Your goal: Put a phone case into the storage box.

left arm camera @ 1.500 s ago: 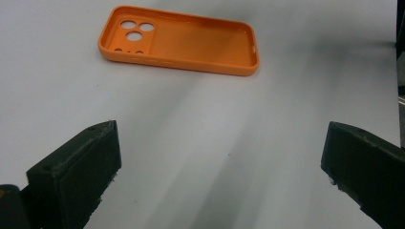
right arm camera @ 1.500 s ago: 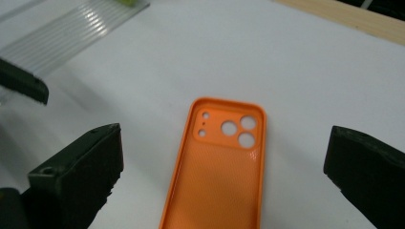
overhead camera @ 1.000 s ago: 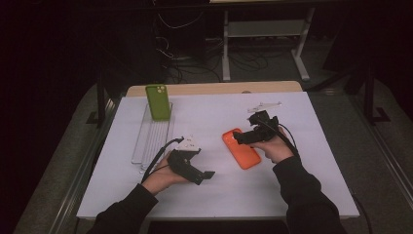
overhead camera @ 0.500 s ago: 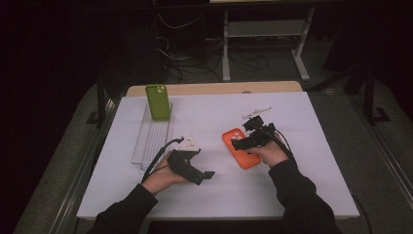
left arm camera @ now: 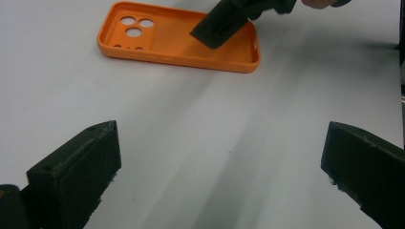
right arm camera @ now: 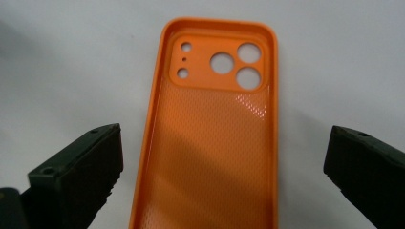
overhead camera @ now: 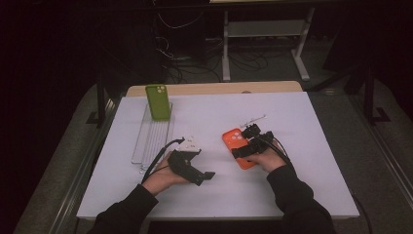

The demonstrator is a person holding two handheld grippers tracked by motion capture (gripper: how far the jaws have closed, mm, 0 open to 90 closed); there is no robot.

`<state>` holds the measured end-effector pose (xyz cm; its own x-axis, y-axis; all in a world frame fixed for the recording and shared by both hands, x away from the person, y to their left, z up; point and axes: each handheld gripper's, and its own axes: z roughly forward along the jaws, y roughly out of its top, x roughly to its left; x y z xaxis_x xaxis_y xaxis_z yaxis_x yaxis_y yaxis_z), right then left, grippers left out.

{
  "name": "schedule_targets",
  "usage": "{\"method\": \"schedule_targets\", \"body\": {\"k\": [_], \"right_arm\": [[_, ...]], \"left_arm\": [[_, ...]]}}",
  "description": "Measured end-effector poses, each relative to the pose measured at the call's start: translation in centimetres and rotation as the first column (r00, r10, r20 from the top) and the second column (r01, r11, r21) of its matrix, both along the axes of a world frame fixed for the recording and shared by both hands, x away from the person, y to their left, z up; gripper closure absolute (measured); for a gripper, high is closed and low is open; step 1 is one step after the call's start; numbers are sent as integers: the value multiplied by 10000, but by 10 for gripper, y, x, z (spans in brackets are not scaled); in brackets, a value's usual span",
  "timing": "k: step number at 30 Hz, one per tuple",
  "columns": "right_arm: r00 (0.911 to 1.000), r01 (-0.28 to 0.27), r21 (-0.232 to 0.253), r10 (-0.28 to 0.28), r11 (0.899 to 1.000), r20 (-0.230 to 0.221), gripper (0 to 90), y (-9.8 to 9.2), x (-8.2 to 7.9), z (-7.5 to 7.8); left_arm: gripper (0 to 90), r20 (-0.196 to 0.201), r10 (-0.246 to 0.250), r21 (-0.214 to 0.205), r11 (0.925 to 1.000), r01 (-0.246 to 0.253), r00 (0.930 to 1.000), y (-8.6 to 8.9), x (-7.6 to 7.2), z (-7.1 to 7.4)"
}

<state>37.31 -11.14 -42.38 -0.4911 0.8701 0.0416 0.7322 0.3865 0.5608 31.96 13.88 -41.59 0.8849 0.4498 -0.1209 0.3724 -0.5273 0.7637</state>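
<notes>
Right gripper [overhead camera: 242, 150] sits directly over the orange phone case [overhead camera: 237, 147], jaws spread wide with one on either side of its long edges, gripping nothing; the case lies flat, open side up, right of centre on the white worktop [overhead camera: 311, 146], camera cutouts toward the far edge. Left gripper [overhead camera: 204, 176] is near the front edge, left of centre, well apart from the case, jaws also wide open and empty. Green phone case [overhead camera: 158, 101] leans upright at the far left corner on a clear rack [overhead camera: 151, 141].
</notes>
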Motion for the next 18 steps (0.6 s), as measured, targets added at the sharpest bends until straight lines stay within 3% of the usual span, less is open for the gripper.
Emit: {"method": "schedule_targets", "body": {"k": [18], "right_arm": [[9987, -158, -628, 127, 9979, -500, 0, 8, -4, -17]], "left_arm": [[0, -16, 6, 27, 10000, -6, 10000, -1, 0, -1]]}}
